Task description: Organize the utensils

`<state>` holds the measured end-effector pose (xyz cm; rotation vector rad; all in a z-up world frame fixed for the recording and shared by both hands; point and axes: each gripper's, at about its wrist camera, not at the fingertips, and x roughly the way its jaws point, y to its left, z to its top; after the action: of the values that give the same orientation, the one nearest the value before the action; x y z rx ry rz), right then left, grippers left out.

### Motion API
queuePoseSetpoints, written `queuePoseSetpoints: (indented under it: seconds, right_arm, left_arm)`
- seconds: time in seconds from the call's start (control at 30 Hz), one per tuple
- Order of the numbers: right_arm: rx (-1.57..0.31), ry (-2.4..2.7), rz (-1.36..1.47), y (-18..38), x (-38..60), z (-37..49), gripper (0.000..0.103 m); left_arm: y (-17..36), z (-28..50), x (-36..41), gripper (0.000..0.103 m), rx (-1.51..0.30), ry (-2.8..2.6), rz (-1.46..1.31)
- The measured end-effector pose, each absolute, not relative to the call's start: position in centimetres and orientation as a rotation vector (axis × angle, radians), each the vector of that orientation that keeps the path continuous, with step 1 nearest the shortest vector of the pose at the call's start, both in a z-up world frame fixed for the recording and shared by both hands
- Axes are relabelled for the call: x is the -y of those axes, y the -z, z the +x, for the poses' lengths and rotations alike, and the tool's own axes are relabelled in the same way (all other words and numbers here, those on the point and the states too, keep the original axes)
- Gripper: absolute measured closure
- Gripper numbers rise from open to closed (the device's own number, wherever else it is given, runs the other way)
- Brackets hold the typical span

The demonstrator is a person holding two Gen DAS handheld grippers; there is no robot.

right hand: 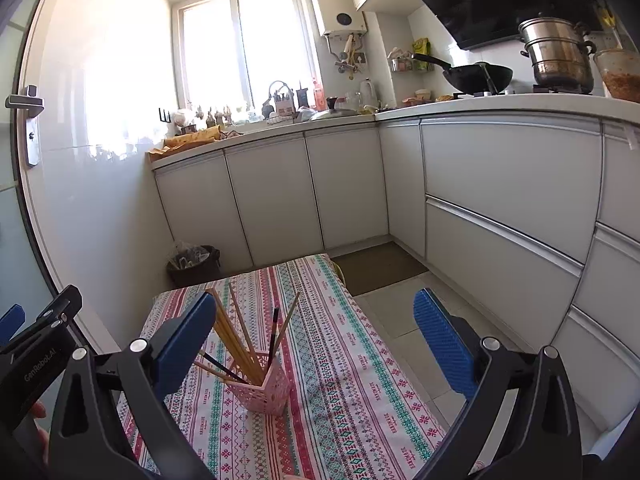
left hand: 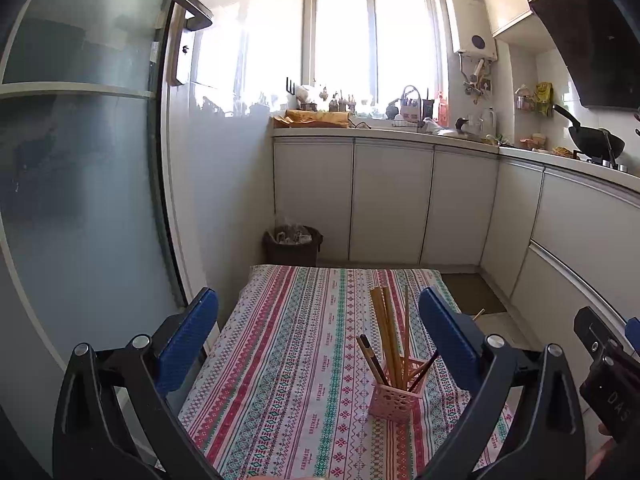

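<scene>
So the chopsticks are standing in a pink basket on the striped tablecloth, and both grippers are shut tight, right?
Not quite. The chopsticks do stand in the pink basket on the striped tablecloth, but both grippers are open and empty: the left gripper in the left wrist view, the right gripper in the right wrist view.

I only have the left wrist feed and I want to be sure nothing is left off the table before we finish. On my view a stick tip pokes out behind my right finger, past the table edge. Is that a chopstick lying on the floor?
Observer: The right wrist view shows no stick on the floor tiles beside the table; that tip is likely a light chopstick leaning out of the pink holder.
Operator: Is the right gripper holding anything?
Observer: No, the right gripper is open and empty, with the holder near its left finger.
Operator: Anything else on the stove besides the wok?
Observer: Yes, a steel stacked steamer pot sits right of the wok.
</scene>
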<state>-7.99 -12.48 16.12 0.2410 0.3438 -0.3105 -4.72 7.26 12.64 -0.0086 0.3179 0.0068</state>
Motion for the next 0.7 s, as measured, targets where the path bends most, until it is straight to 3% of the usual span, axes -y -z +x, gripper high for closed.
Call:
queuePoseSetpoints:
  seconds: [0.7]
  right_arm:
    - [-0.356, 0.301, 0.23, -16.27, 12.18, -7.73, 0.007]
  left_arm:
    - [-12.56, -4.41, -7.45, 0.007, -0.331, -0.006, -0.011]
